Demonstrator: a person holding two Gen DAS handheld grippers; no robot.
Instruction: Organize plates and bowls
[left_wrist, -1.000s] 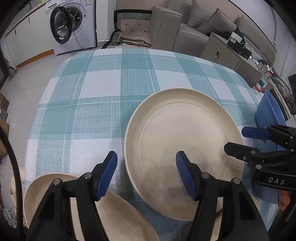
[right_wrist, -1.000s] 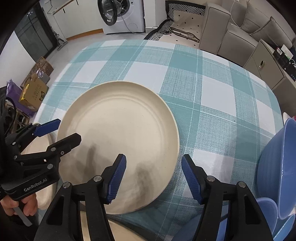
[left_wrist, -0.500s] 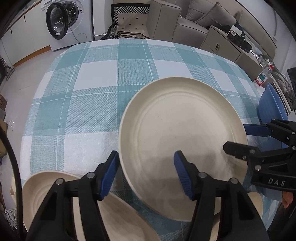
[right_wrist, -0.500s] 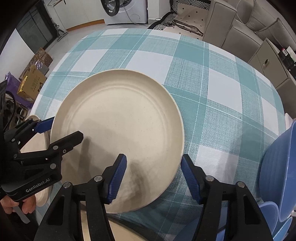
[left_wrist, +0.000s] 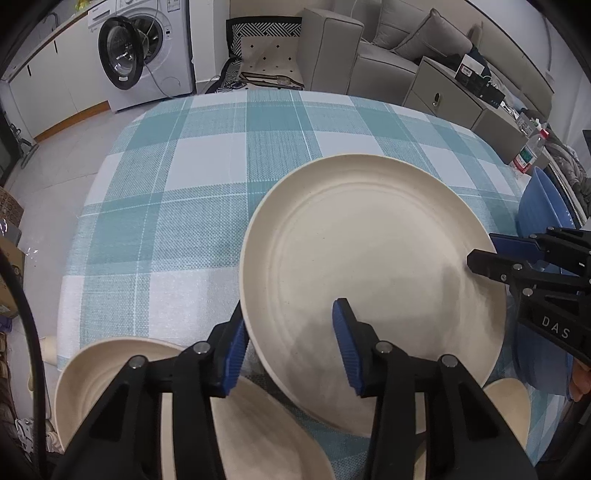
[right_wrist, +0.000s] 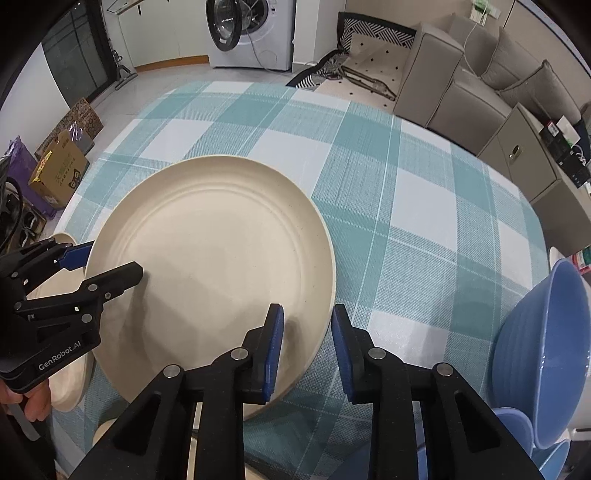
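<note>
On the woven plaid cloth (left_wrist: 177, 206), both grippers, left (left_wrist: 288, 347) and right (right_wrist: 306, 350), straddle the round cream plate's (left_wrist: 369, 251) rim, unclamped

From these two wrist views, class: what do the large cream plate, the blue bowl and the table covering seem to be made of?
Large cream plate: probably matte plastic or plant-fibre composite; dull, faintly speckled, moulded rings. Blue bowl: likely plastic; smooth with soft sheen, fine ribbing outside. Table covering: woven-looking checked fabric or textured vinyl; grid texture shows, which one is unclear.
</note>
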